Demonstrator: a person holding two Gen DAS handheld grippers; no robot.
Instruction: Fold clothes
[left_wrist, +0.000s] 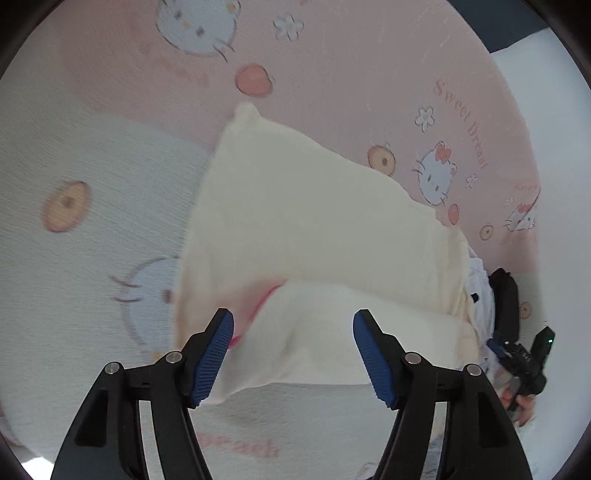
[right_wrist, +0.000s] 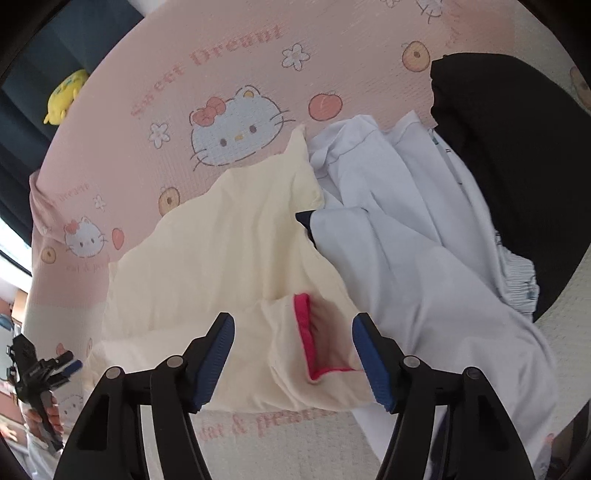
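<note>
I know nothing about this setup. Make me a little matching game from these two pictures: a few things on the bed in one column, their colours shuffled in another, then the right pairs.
Things:
1. garment between the right gripper's open jaws
2. trim at that garment's opening
3. crumpled garment right of it
4. garment at the far right
5. plush toy beyond the bed

Colours:
A. black
B. yellow
C. cream
D. bright pink
E. pale bluish white

Pairs:
1-C: cream garment
2-D: pink trim
3-E: pale garment
4-A: black garment
5-B: yellow toy
</note>
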